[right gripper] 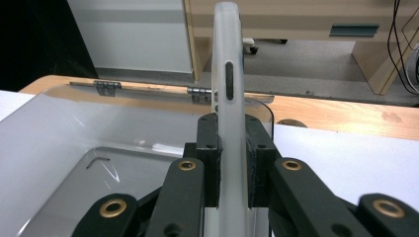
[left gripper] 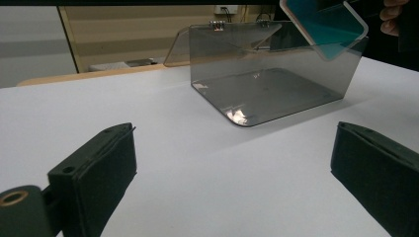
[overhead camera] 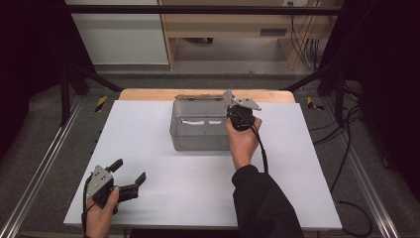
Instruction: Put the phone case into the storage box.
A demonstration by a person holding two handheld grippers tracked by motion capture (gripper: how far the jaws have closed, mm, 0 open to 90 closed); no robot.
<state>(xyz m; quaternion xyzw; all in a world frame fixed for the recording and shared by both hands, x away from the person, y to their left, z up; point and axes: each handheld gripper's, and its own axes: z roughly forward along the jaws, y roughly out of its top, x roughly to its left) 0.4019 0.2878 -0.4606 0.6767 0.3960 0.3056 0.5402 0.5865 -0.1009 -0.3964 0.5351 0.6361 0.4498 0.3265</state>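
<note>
A clear grey plastic box [overhead camera: 200,130] stands at the back middle of the white table [overhead camera: 148,148], its hinged lid [left gripper: 222,42] swung open toward the far side. My right gripper [overhead camera: 230,106] hovers over the box's right rear corner, shut on a thin phone case [right gripper: 228,74] held edge-on. The case has a frosted white rim and a teal face [left gripper: 326,24]. In the right gripper view the pads [right gripper: 210,163] press both flat sides of the case, with the box's open inside [right gripper: 74,128] below. My left gripper [overhead camera: 130,171] rests near the front left corner, open [left gripper: 232,148] and holding nothing, pointing at the box [left gripper: 267,84].
A wooden board edge [overhead camera: 148,94] runs along the table's far side. Metal rails [overhead camera: 44,163] flank the table on both sides. Cables [overhead camera: 346,148] lie on the floor at the right. A wooden cabinet [overhead camera: 237,29] stands behind.
</note>
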